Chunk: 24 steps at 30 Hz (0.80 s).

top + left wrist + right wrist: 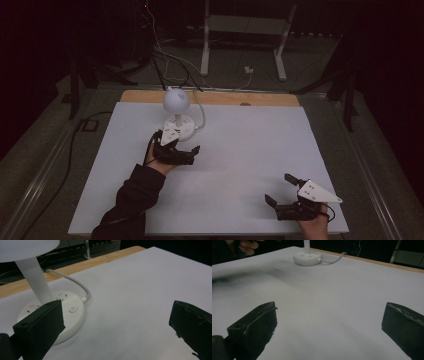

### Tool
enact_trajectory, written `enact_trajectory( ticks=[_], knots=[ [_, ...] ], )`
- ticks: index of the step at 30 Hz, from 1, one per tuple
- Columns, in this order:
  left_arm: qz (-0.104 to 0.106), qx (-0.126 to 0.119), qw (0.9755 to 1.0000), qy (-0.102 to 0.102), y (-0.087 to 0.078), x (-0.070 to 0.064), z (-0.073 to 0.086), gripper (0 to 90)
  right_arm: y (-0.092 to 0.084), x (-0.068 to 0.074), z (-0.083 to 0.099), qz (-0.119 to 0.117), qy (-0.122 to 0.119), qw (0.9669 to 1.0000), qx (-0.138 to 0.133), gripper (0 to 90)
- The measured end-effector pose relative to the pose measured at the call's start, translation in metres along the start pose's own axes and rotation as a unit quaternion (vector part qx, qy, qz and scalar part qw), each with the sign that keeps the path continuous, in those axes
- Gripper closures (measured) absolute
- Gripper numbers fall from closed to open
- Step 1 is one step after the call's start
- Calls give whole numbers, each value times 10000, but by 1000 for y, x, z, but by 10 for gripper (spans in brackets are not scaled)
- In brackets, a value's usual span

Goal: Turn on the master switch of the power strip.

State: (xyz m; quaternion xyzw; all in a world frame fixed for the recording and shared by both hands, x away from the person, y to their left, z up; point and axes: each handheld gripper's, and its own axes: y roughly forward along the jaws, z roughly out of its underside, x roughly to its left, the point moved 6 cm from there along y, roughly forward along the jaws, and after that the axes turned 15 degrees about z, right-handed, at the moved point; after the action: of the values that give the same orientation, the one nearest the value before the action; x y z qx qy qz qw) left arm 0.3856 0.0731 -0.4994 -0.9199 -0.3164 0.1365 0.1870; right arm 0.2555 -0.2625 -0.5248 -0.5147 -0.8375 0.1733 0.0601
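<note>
Table (250,150): covered by a white sheet, filling the centre of the high view; bare wooden strip (270,99) exposed along the far edge, upper centre of the frame.

Desk lamp (176,111): white, upright, in the upper left part of the sheet in the high view. Rounded shade at the top, slim stem below, round flat base (65,315) resting on the sheet. Seen at the left of the left gripper view, with slot markings and a round power button (72,309) on the top face of the base. Seen small at the upper centre of the right gripper view.

Lamp cord (75,282): white, leaving the base at its right side in the left gripper view, curving back toward the wooden strip.

Left gripper (179,146): left of centre in the high view, just below the lamp base. Jaws spread wide, nothing between them. In the left gripper view, left jaw overlapping the near rim of the base; contact cannot be confirmed. Right jaw over bare sheet at the right edge.

Right gripper (281,188): lower right of the high view, near the front edge, well apart from the lamp. Jaws spread wide, over bare sheet.
</note>
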Motion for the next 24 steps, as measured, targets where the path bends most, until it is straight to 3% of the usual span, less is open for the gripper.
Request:
enact_trajectory(
  ticks=[13,24],
  knots=[
    [-53,198,9998,-41,20,14,-1,4,-1,0,0,-32,27,10000,-11,0],
    [-194,264,9993,-173,35,30,4,75,-1,0,0,-53,48,10000,-11,0]
  ],
)
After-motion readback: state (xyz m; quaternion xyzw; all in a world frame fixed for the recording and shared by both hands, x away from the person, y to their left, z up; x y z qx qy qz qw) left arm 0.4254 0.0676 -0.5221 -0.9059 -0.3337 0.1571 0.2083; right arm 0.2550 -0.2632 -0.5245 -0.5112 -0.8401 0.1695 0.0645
